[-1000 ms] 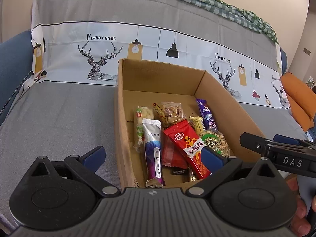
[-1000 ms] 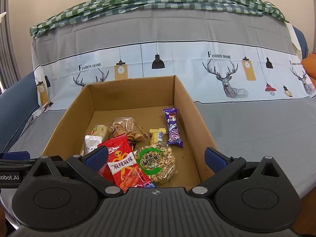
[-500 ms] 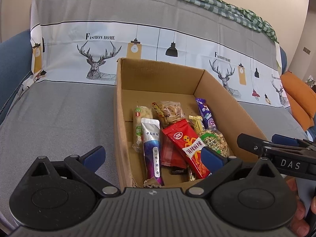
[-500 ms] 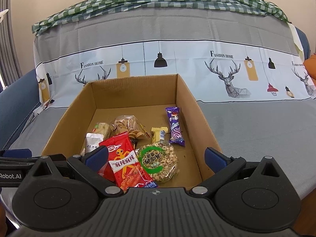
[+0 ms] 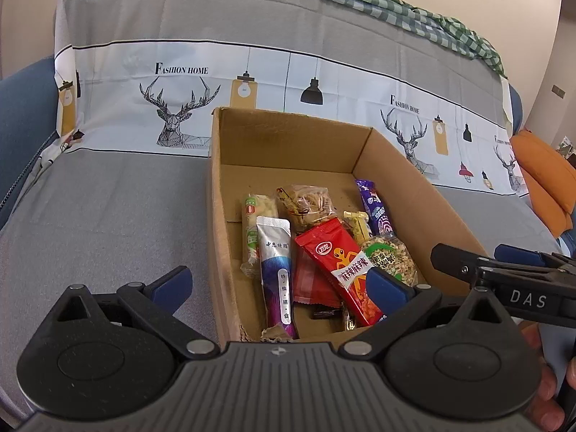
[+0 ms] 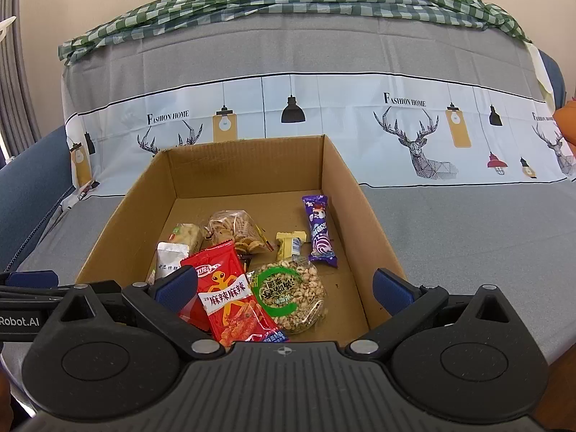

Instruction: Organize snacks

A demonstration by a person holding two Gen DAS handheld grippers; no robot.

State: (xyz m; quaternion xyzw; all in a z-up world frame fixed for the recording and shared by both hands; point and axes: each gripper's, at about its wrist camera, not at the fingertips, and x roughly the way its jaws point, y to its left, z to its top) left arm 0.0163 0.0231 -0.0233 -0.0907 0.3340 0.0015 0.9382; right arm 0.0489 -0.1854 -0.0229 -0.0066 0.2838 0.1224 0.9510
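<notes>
A cardboard box (image 5: 406,187) (image 6: 345,180) sits on the grey sofa seat and holds several snacks: a red spicy-strip pack (image 5: 340,261) (image 6: 230,298), a clear bag of puffed grains with a green label (image 5: 390,257) (image 6: 291,295), a purple bar (image 5: 372,207) (image 6: 318,232), a silver-purple stick pack (image 5: 277,268), a bag of small biscuits (image 5: 306,203) (image 6: 235,228). My left gripper (image 5: 279,288) is open and empty, held above the box's near left corner. My right gripper (image 6: 284,288) is open and empty above the box's near edge; it also shows in the left wrist view (image 5: 504,273).
The sofa backrest (image 6: 288,100) with a deer-print cover rises behind the box. An orange cushion (image 5: 543,180) lies at the far right. A blue armrest (image 5: 25,115) is at the left. Grey seat fabric (image 5: 108,208) lies on both sides of the box.
Both grippers have pulled back and risen slightly from the box. Both stay open and empty. The snacks have not moved.
</notes>
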